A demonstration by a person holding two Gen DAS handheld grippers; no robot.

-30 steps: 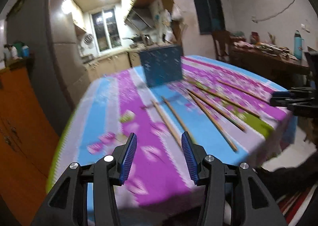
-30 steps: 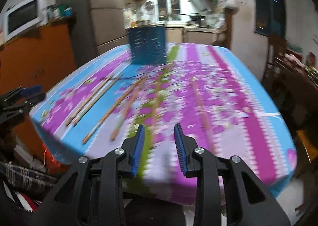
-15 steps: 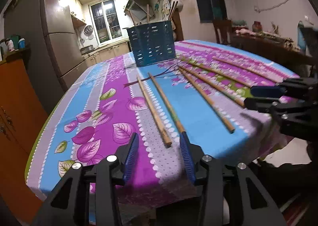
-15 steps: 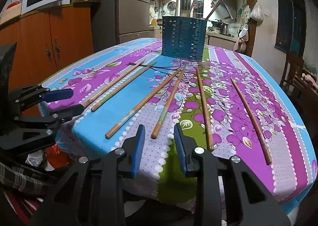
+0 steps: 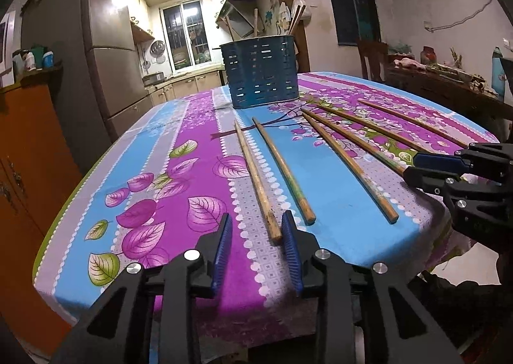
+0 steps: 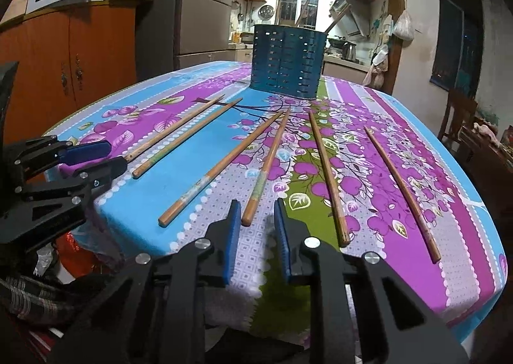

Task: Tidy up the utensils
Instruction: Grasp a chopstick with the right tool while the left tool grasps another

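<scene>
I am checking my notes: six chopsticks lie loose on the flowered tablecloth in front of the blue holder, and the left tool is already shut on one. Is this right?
Not quite. The left tool is open, holding nothing; the left wrist view shows the leftmost chopstick ending between its fingers, ungripped. The rest stands: six chopsticks loose on the tablecloth before the blue holder.

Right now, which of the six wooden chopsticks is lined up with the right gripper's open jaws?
The fourth wooden chopstick from the left, with a pale green band near its butt. Its end sits just ahead of the right gripper; the others lie off to either side.
</scene>
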